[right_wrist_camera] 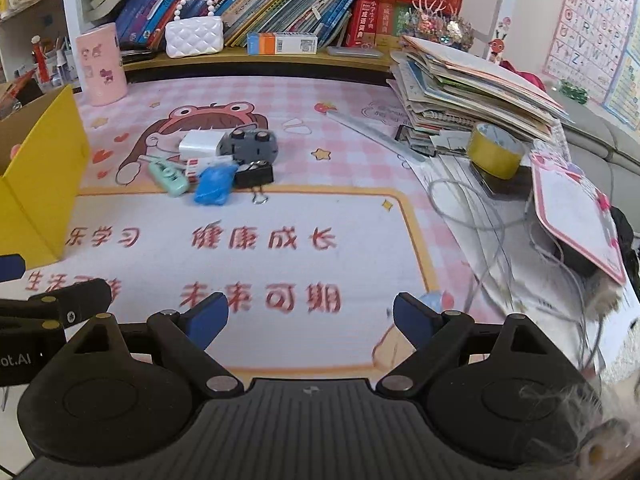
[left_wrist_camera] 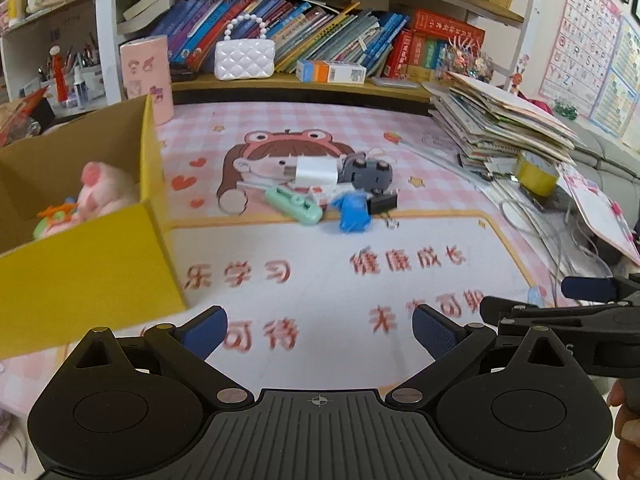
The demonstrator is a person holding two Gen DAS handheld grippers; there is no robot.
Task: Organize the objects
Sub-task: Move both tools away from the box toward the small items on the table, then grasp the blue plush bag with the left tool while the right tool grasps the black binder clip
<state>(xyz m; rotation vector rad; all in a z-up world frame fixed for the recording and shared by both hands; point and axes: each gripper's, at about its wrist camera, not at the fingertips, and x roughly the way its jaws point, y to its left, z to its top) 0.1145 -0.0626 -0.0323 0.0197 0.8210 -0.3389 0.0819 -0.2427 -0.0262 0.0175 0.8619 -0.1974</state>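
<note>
A cluster of small objects lies mid-mat: a white charger [left_wrist_camera: 316,171] [right_wrist_camera: 201,143], a grey toy car [left_wrist_camera: 368,172] [right_wrist_camera: 251,143], a mint green gadget [left_wrist_camera: 294,204] [right_wrist_camera: 168,176], a blue toy [left_wrist_camera: 354,211] [right_wrist_camera: 214,186] and a black binder clip [left_wrist_camera: 382,203] [right_wrist_camera: 254,174]. A yellow cardboard box [left_wrist_camera: 88,264] [right_wrist_camera: 44,168] at the left holds a pink plush [left_wrist_camera: 106,190]. My left gripper [left_wrist_camera: 320,330] is open and empty, near the mat's front. My right gripper [right_wrist_camera: 310,318] is open and empty beside it, and shows in the left wrist view [left_wrist_camera: 556,296].
A pink cartoon desk mat [right_wrist_camera: 280,264] covers the desk. A leaning pile of books [right_wrist_camera: 472,92], a yellow tape roll [right_wrist_camera: 496,150] and loose cables [right_wrist_camera: 500,240] crowd the right. A pink cup [right_wrist_camera: 102,66], a white purse [right_wrist_camera: 194,36] and a bookshelf stand behind.
</note>
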